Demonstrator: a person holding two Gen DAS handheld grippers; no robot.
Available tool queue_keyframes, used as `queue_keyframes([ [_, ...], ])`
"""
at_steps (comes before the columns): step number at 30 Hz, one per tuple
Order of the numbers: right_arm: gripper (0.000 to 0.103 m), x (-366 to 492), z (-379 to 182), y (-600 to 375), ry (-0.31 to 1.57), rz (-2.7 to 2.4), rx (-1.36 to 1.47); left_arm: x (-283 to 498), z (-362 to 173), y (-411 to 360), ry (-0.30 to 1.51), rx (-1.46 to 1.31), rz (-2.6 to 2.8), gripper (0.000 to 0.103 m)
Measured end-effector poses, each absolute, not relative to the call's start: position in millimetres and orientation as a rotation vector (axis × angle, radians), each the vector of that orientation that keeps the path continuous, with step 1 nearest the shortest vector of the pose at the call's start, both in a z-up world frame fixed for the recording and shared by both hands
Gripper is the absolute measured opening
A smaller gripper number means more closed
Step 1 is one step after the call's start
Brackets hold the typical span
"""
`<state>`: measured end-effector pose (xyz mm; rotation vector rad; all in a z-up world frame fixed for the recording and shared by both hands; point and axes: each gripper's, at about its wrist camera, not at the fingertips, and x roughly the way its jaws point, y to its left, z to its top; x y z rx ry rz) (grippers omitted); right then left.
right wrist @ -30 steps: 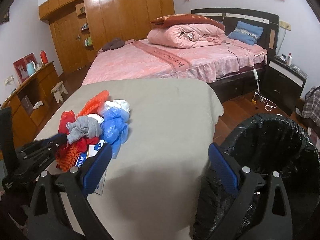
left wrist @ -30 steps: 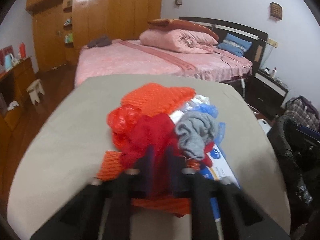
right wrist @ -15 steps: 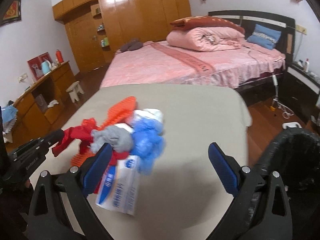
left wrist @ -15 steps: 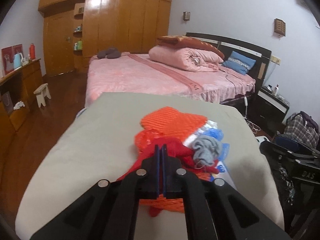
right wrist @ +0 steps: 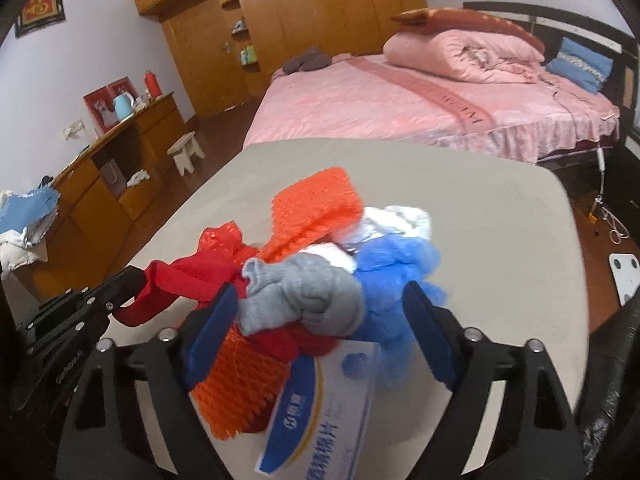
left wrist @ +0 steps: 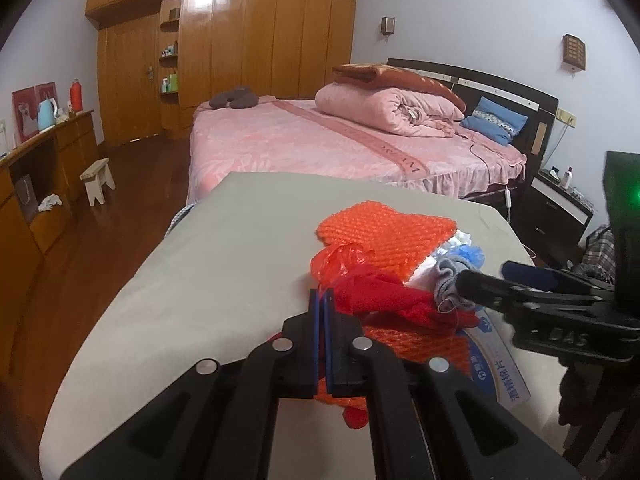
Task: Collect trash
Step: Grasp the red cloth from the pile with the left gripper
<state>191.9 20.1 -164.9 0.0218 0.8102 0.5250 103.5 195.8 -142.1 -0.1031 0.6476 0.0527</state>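
Left gripper [left wrist: 321, 300] pinching red cloth [left wrist: 384, 300]

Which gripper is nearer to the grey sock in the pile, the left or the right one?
Right. The right gripper has the grey sock between its closing jaws. The left gripper is off to the side, shut on the red cloth, not touching the sock.
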Motion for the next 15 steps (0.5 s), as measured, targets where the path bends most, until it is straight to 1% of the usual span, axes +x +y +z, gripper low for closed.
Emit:
queue_keyframes([
  [1,0.070,193,-166,22,0.820,0.537,0.021,104,-142,195,0.648,-0.104,0.052,0.002],
  [3,0.053,194,-169,27,0.844,0.567,0.019,107,-144,195,0.649,-0.108,0.047,0.002],
  [4,0.047,193,-170,27,0.848,0.573,0.013,107,-145,195,0.650,-0.111,0.045,0.002],
  [5,0.033,192,-169,28,0.852,0.586,0.007,108,-146,194,0.652,-0.114,0.040,0.002],
  [6,0.027,191,-168,27,0.853,0.597,0.009,107,-146,194,0.652,-0.115,0.038,0.002],
  [7,0.025,189,-166,27,0.848,0.599,0.010,107,-146,194,0.653,-0.116,0.035,0.002],
  [8,0.019,187,-164,25,0.839,0.601,0.011,107,-147,193,0.653,-0.117,0.031,0.002],
  [9,0.009,183,-159,23,0.826,0.604,0.005,107,-147,192,0.654,-0.118,0.026,0.002],
  [10,0.004,181,-157,21,0.820,0.605,0.002,107,-147,191,0.654,-0.119,0.020,0.003],
  [11,0.002,177,-154,18,0.813,0.607,0.005,106,-146,190,0.654,-0.120,0.013,0.003],
  [12,0.002,175,-151,14,0.807,0.611,0.013,106,-146,188,0.652,-0.121,0.005,0.003],
  [13,0.002,173,-150,12,0.805,0.610,0.016,106,-147,187,0.651,-0.123,-0.003,0.006],
  [14,0.002,172,-150,9,0.807,0.604,0.013,107,-147,185,0.656,-0.125,-0.016,0.013],
  [15,0.003,171,-150,6,0.811,0.597,0.011,108,-148,183,0.659,-0.122,-0.017,0.016],
])
